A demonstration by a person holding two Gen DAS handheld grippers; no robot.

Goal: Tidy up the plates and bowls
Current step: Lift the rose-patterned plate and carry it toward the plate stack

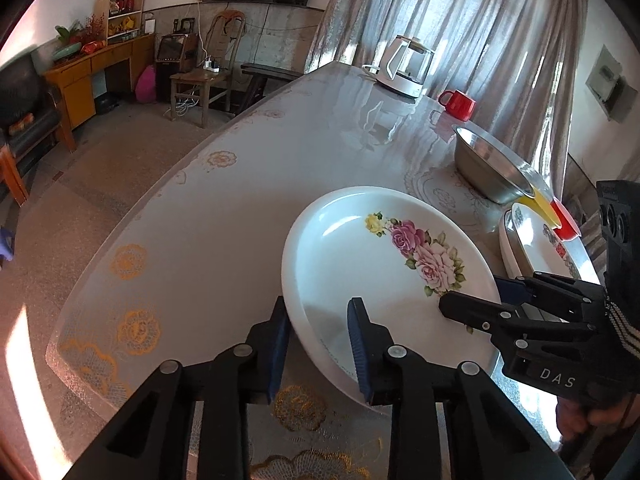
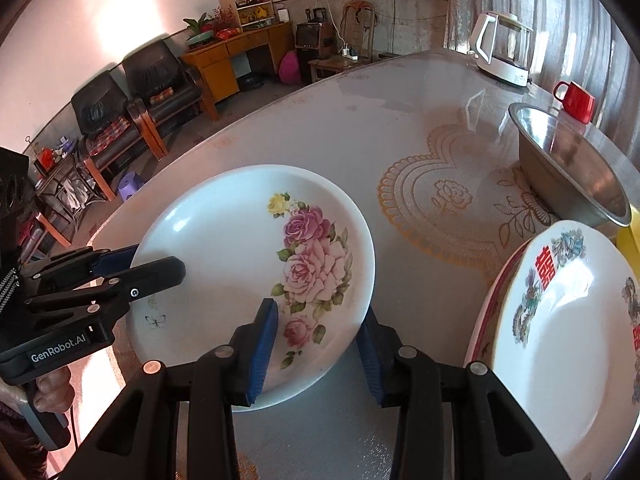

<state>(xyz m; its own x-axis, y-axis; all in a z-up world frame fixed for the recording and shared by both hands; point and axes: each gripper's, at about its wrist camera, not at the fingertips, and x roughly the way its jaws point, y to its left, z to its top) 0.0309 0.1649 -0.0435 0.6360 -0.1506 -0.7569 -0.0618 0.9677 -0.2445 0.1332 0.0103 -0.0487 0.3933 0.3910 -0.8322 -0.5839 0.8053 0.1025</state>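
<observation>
A white plate with pink roses (image 1: 360, 264) (image 2: 240, 256) is tilted above the table, held from both sides. My left gripper (image 1: 320, 344) straddles its near-left rim, one pad under and one pad on top; it shows at the plate's left edge in the right wrist view (image 2: 136, 268). My right gripper (image 2: 320, 352) straddles its near-right rim and shows at the right in the left wrist view (image 1: 480, 300). A stack of white plates with red characters (image 2: 560, 340) (image 1: 532, 244) lies to the right. A steel bowl (image 1: 488, 168) (image 2: 572, 168) stands behind it.
A red mug (image 1: 458, 103) (image 2: 576, 101) and a white kettle (image 1: 406, 66) (image 2: 504, 50) stand at the table's far end. Yellow and red items (image 1: 556, 210) lie by the bowl. The table's left edge (image 1: 132, 216) drops to the floor; chairs and a desk stand beyond.
</observation>
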